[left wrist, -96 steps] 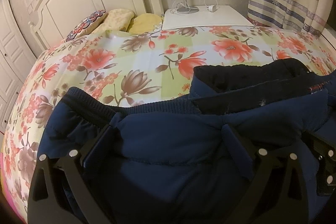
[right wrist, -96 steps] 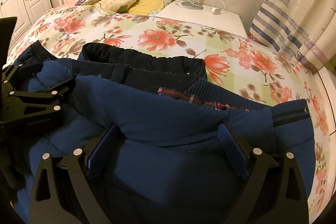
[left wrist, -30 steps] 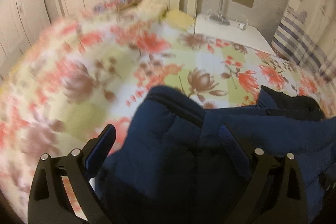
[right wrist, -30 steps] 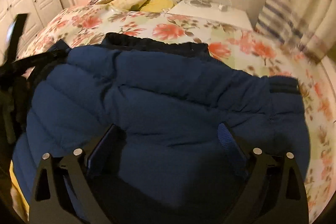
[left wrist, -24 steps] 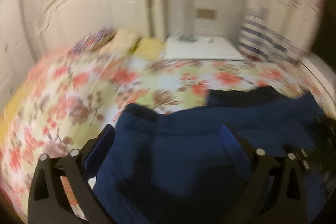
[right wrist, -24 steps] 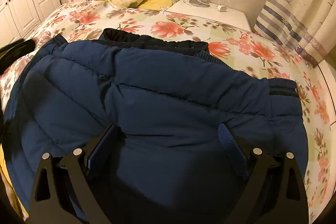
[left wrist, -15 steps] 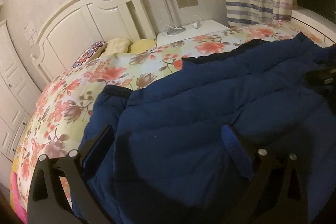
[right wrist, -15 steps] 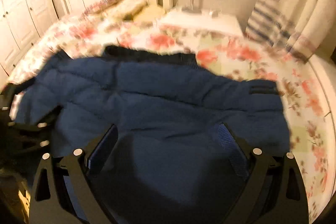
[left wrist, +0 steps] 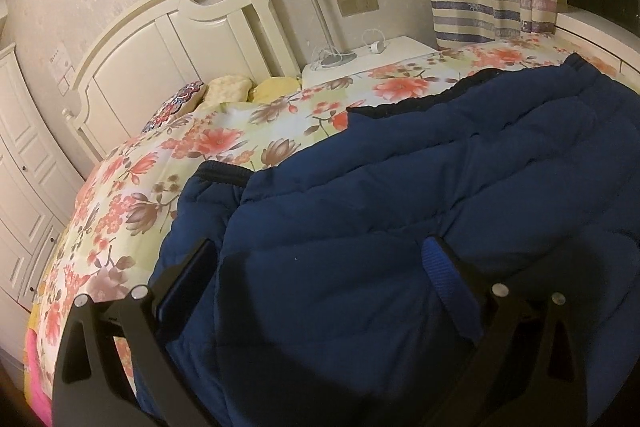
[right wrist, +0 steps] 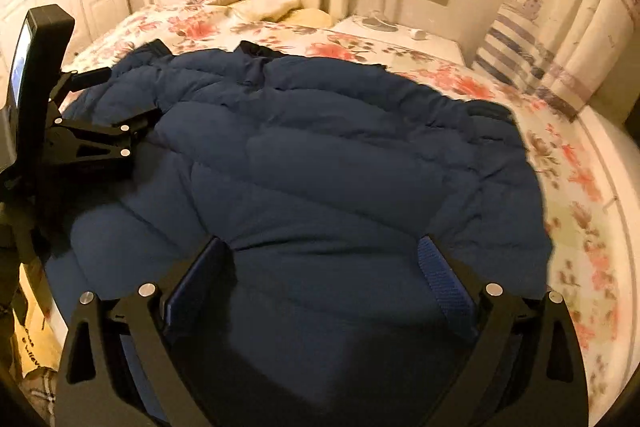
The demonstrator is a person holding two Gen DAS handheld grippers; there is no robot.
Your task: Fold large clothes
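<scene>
Both grippers stand with fingers spread wide and nothing pinched: the left gripper (left wrist: pixel 320 263) hangs over the near left part of the navy padded jacket (left wrist: pixel 420 211), its 2 fingers (left wrist: pixel 448 279) apart above the fabric; the right gripper (right wrist: pixel 324 263) does likewise over the near edge of the same jacket (right wrist: pixel 320 147), and whether either touches the cloth I cannot tell; from the right wrist view the left gripper (right wrist: pixel 148 111) shows at the jacket's left side; the jacket lies spread flat across the floral bedspread (left wrist: pixel 132 195), quilted back upward, a ribbed cuff (left wrist: pixel 224 173) at its left, a black collar edge (left wrist: pixel 404 105) on its far side; beyond it lie pillows (left wrist: pixel 240 91); farther off stand the white headboard (left wrist: pixel 168 51), a nightstand (left wrist: pixel 372 57) and a striped curtain (left wrist: pixel 488 3).
</scene>
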